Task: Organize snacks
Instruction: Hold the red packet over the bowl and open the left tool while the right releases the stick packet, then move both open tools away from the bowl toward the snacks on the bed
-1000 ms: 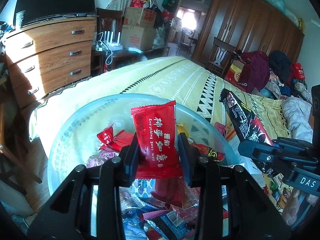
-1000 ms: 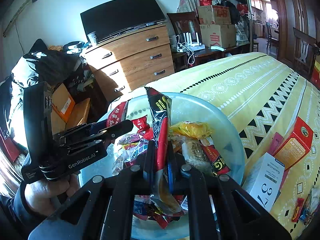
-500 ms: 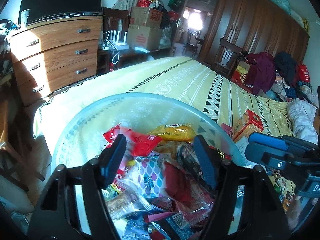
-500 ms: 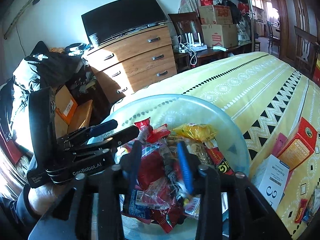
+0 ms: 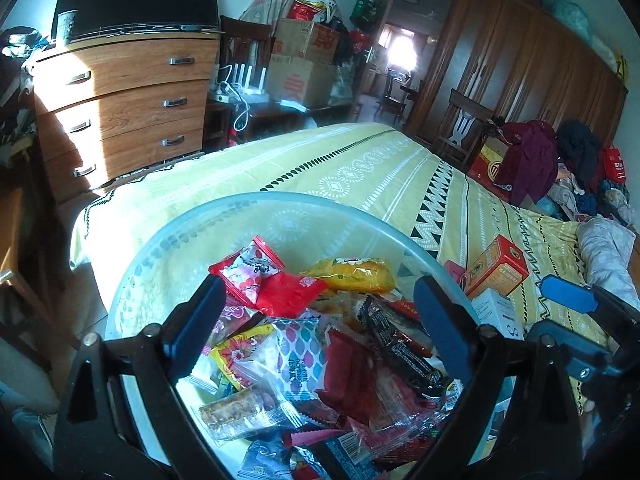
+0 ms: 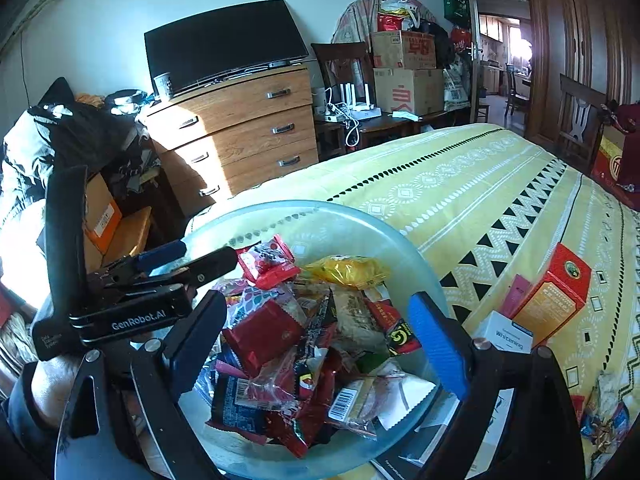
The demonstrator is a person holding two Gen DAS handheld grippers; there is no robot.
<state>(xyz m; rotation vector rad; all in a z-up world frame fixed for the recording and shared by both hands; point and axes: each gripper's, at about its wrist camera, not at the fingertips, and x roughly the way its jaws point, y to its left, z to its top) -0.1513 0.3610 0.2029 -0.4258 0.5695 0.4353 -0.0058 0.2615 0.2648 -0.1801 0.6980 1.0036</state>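
A pale translucent bowl (image 5: 192, 236) sits on the yellow patterned bed and holds a heap of wrapped snacks. On top lie a red packet (image 5: 290, 294), a yellow packet (image 5: 354, 274) and a black coffee stick (image 5: 400, 350). My left gripper (image 5: 318, 320) is open and empty above the heap. My right gripper (image 6: 316, 326) is open and empty above the same bowl (image 6: 360, 220), with the red packet (image 6: 268, 260) and yellow packet (image 6: 346, 270) just beyond it. The left gripper also shows in the right wrist view (image 6: 188, 258).
An orange box (image 5: 496, 268) and a white box (image 5: 498, 314) lie on the bed right of the bowl; they also show in the right wrist view (image 6: 554, 288). A wooden dresser (image 5: 120, 96) with a TV stands behind. Clothes are piled at the far right.
Both grippers opened. The left let go of the red packet and the right let go of the coffee stick; both snacks now lie in the bowl.
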